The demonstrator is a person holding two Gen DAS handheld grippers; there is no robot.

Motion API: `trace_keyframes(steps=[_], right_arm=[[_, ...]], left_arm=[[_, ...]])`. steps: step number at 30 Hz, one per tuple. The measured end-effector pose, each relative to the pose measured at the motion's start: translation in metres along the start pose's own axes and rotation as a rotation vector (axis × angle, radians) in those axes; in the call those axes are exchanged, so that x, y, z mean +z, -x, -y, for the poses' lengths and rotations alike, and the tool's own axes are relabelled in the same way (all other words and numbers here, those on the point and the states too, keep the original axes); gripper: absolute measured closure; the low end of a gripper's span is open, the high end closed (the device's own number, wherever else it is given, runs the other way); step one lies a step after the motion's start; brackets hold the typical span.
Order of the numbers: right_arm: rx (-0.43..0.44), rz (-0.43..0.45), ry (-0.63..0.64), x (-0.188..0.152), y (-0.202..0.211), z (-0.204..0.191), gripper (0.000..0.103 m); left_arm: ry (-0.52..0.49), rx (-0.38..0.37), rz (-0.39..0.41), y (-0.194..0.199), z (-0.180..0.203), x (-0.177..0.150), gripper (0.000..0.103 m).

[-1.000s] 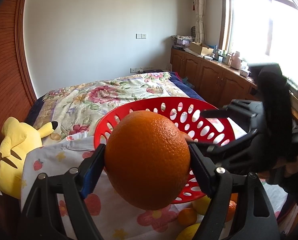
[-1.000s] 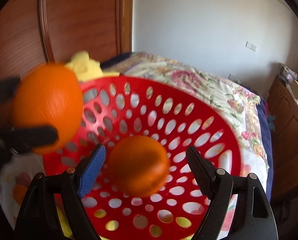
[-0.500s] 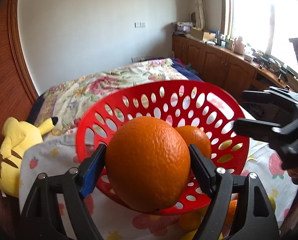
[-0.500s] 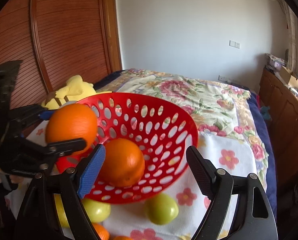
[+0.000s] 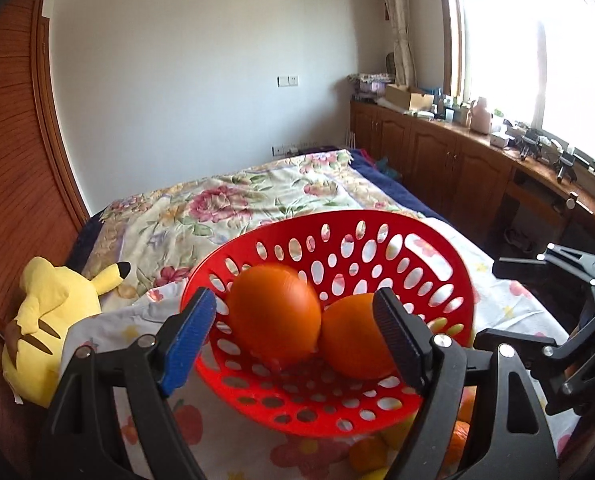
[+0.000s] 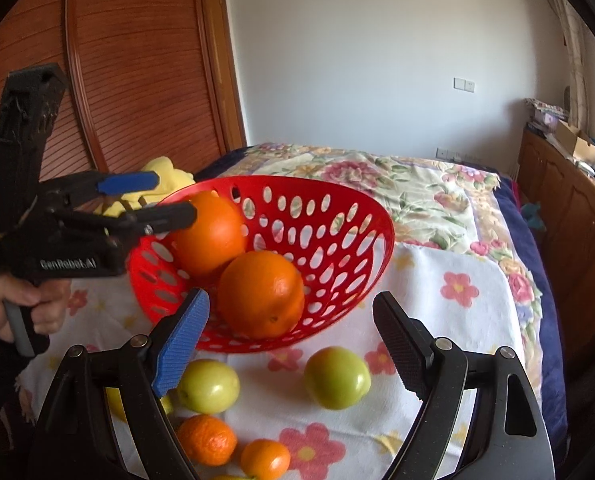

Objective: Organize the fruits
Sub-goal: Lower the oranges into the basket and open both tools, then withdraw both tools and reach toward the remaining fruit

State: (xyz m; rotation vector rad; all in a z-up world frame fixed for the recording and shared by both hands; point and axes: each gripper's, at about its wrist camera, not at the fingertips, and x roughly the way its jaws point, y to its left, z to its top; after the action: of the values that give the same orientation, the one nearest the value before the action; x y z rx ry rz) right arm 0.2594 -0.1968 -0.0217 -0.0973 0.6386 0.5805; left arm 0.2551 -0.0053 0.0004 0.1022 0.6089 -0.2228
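A red perforated basket (image 5: pixel 381 232) (image 6: pixel 337 196) sits on a flowered cloth on the bed. Two oranges lie in it: one at the left (image 5: pixel 275 314) (image 6: pixel 209 234), one at the right (image 5: pixel 353 338) (image 6: pixel 261 294). My left gripper (image 5: pixel 293 340) (image 6: pixel 153 196) is open and empty at the basket's left rim, just behind the left orange. My right gripper (image 6: pixel 287 344) is open and empty, in front of the basket. Two green apples (image 6: pixel 207 386) (image 6: pixel 335 378) and two small tangerines (image 6: pixel 206 440) (image 6: pixel 264 460) lie on the cloth below it.
A yellow plush toy (image 5: pixel 45 320) lies at the bed's left beside a wooden headboard (image 6: pixel 137 80). Wooden cabinets (image 5: pixel 457 172) line the right wall under a window. A floral quilt (image 6: pixel 397 184) covers the bed behind the basket.
My left gripper opened and let the orange go into the basket beside the other orange. My right gripper drew back from the basket toward the loose fruit.
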Motion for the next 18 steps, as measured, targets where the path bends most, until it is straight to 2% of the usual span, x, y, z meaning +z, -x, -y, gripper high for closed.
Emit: trace_keyframes(steps=[7, 18], right_arm=[[-0.003, 0.025, -0.022, -0.022, 0.023, -0.009, 0.017], [-0.035, 0.021, -0.073, -0.071, 0.042, -0.023, 0.017]], left_arm=[[0.02, -0.013, 0.025, 0.033, 0.004, -0.027, 0.021], [0.051, -0.002, 0.015, 0.068, 0.009, -0.094, 0.02]])
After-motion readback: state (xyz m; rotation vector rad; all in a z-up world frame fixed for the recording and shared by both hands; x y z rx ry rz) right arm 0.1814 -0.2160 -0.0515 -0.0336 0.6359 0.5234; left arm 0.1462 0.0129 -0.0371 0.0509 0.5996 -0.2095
